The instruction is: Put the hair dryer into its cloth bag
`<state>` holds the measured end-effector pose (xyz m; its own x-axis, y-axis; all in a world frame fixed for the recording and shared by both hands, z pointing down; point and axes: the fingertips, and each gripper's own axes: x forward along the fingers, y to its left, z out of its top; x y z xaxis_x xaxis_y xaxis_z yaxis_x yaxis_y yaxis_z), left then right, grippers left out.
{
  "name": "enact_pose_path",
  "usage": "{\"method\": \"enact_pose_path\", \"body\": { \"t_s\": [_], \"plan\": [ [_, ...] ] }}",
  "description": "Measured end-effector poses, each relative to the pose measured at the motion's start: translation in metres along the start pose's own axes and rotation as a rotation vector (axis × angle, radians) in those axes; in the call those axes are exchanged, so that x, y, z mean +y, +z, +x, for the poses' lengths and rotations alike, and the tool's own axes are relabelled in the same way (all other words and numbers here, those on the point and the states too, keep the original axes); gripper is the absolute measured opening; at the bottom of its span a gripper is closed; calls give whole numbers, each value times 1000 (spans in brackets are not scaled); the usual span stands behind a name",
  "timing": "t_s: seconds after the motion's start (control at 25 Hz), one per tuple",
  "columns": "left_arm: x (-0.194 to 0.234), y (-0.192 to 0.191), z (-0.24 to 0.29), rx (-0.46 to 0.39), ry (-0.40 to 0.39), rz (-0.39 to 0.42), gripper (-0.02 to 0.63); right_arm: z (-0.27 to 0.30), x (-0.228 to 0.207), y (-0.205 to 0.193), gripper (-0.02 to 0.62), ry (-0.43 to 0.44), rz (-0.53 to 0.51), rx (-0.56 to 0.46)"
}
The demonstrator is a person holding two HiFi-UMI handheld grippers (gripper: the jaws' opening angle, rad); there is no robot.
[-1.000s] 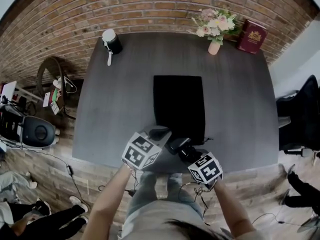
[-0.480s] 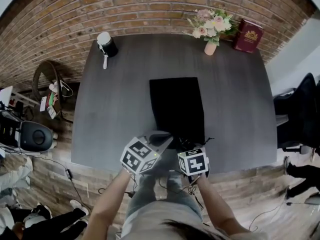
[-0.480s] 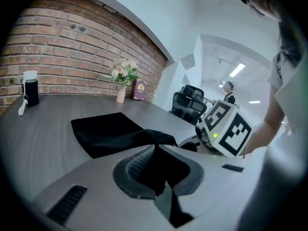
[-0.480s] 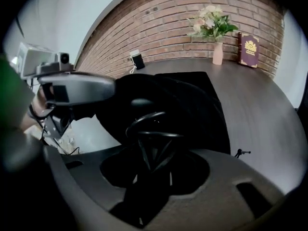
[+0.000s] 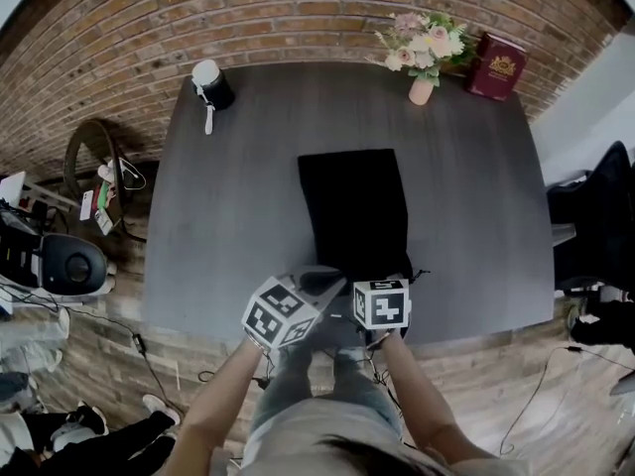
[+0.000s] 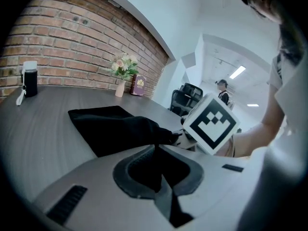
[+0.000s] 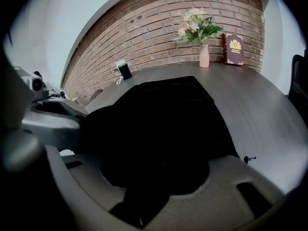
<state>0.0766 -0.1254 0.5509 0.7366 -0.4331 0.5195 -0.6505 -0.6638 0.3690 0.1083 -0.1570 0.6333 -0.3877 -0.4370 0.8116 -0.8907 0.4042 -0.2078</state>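
The black cloth bag (image 5: 352, 201) lies flat in the middle of the dark table (image 5: 228, 226), its mouth toward me at the near edge. My left gripper (image 5: 335, 278) is shut on the bag's near edge and holds that cloth (image 6: 120, 126) lifted off the table. My right gripper (image 5: 375, 284) stands close beside it at the bag's mouth, shut on a black thing, the hair dryer (image 7: 154, 153). In the right gripper view the dryer and the bag (image 7: 178, 93) merge into one dark mass. In the head view the marker cube (image 5: 382, 303) hides the dryer.
At the table's far edge stand a vase of flowers (image 5: 425, 53), a red book (image 5: 499, 65) and a black-and-white canister with a strap (image 5: 211, 82). A black office chair (image 5: 595, 216) stands to the right. The table's near edge runs just under both grippers.
My right gripper has moved left, close to the left gripper, and rolled. The black hair dryer that showed ahead of it is now hidden. The left gripper has hardly moved.
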Motion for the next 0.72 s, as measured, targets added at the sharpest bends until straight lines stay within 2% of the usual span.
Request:
{"method": "enact_pose_path", "body": {
  "t_s": [0.28, 0.48, 0.72],
  "plan": [
    [4, -11, 2, 11, -3, -26, 21, 11, -4, 0, 156, -41, -7, -7],
    [7, -17, 2, 13, -6, -44, 21, 14, -3, -5, 163, -30, -12, -24],
    [9, -19, 4, 5, -13, -57, 21, 7, -7, -3, 243, -6, -11, -46]
  ]
}}
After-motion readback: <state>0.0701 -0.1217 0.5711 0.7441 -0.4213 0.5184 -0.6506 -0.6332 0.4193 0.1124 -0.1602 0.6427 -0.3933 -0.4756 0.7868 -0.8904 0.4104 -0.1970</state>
